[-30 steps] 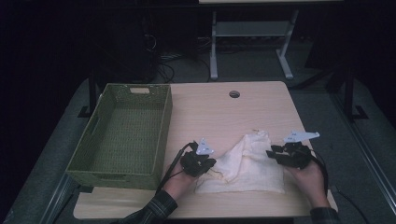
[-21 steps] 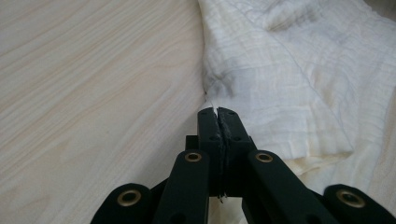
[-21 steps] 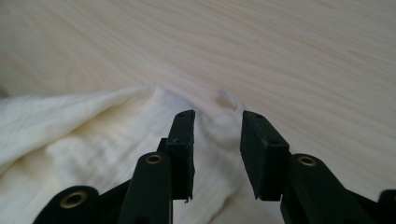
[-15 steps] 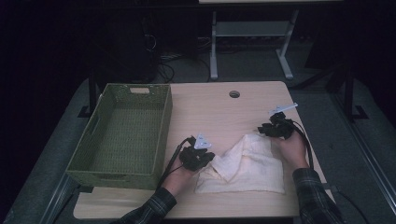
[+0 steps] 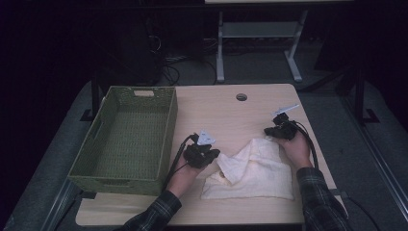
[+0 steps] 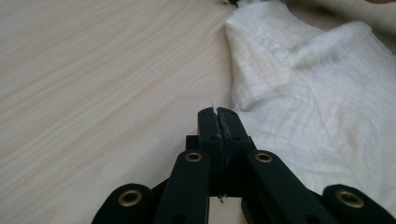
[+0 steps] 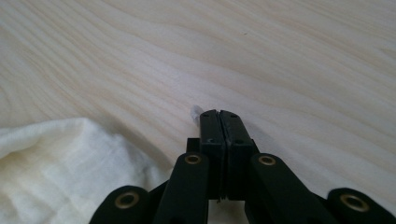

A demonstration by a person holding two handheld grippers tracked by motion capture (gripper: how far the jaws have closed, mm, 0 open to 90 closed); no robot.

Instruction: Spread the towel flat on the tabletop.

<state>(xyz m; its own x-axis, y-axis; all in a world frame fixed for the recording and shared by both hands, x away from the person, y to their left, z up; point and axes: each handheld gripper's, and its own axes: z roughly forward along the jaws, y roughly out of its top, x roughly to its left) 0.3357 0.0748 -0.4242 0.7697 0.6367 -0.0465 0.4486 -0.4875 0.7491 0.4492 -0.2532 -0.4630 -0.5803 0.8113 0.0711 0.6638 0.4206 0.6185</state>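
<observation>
A soft white cloth point(image 5: 255, 171) lay crumpled on the near right part of the wooden table point(image 5: 216, 110). It was partly folded over itself, with bumpy folds. One corner stretched to the far right, and another corner reached out to the left.

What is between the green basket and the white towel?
In the high view, the left gripper and the hand holding it sit between the green basket and the white towel, over bare wooden table.

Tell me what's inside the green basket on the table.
Nothing shows inside the green woven basket: its woven floor looks bare in the high view. The near wall hides a thin strip of floor behind it.
</observation>
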